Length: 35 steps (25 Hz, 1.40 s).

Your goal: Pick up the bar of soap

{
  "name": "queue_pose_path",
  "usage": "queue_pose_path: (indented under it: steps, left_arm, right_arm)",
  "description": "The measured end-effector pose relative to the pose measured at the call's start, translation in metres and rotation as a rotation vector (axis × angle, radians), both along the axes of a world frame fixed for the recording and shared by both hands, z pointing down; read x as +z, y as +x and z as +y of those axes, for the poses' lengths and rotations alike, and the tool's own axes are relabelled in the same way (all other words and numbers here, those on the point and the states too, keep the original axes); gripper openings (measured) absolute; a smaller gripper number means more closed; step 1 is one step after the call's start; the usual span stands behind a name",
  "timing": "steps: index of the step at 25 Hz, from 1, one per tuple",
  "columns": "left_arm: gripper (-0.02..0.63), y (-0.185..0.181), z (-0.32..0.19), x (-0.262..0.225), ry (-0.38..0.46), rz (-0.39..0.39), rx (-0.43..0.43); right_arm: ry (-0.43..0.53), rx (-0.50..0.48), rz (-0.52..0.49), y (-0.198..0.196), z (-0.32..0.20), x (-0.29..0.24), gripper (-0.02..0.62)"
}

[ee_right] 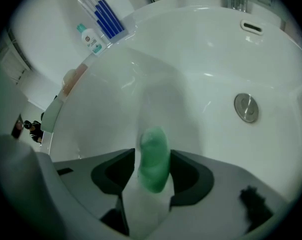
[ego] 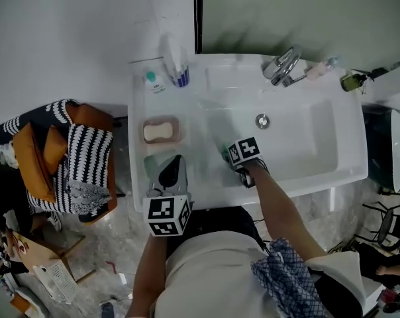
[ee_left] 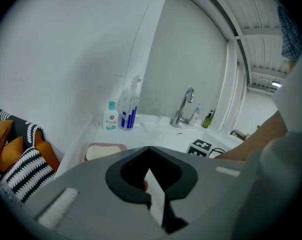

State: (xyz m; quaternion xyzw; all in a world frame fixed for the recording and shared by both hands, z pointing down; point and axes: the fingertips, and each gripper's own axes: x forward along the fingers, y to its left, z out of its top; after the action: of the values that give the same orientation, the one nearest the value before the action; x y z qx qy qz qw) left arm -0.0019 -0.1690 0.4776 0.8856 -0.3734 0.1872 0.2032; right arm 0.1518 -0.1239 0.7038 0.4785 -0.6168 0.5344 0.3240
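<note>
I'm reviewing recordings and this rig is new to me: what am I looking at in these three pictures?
A person, not a robot, holds tongs in each hand. The head view looks down from the person's head onto a sink. The other two cameras ride on the tongs. The left tongs are shut, nothing seen in them, above the counter. The right tongs reach into the sink, open, with a green soap between them, apparently not pressed. On the counter: a cream soap in a pink dish, a spray bottle, a small bottle. A tap stands behind.
</note>
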Motion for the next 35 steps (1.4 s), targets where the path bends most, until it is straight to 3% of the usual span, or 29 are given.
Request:
queue_pose_path:
  steps: [11, 16, 19, 22, 25, 28, 35]
  left_arm:
    - [0.008, 0.005, 0.003, 0.006, -0.023, -0.005, 0.009]
    - [0.008, 0.005, 0.005, 0.004, -0.019, 0.005, -0.002]
    - [0.008, 0.005, 0.006, 0.006, -0.027, 0.009, -0.006]
    - [0.008, 0.004, 0.006, 0.010, -0.039, 0.013, -0.016]
    - [0.008, 0.002, 0.006, 0.011, -0.042, 0.023, -0.031]
    - [0.008, 0.001, 0.006, 0.012, -0.037, 0.022, -0.031]
    - [0.009, -0.003, -0.006, 0.000, -0.024, 0.094, -0.067]
  right_arm:
    - [-0.004, 0.067, 0.024, 0.021, 0.005, 0.000, 0.212]
    - [0.000, 0.065, 0.029, 0.028, 0.008, -0.004, 0.212]
    - [0.014, 0.008, 0.051, 0.030, 0.010, -0.011, 0.212]
    - [0.047, 0.028, 0.065, 0.038, 0.011, -0.019, 0.212]
    - [0.091, 0.044, 0.042, 0.044, 0.009, -0.033, 0.212]
    - [0.147, 0.017, -0.093, 0.022, 0.012, -0.054, 0.210]
    - [0.438, -0.015, -0.148, -0.006, -0.014, -0.126, 0.210]
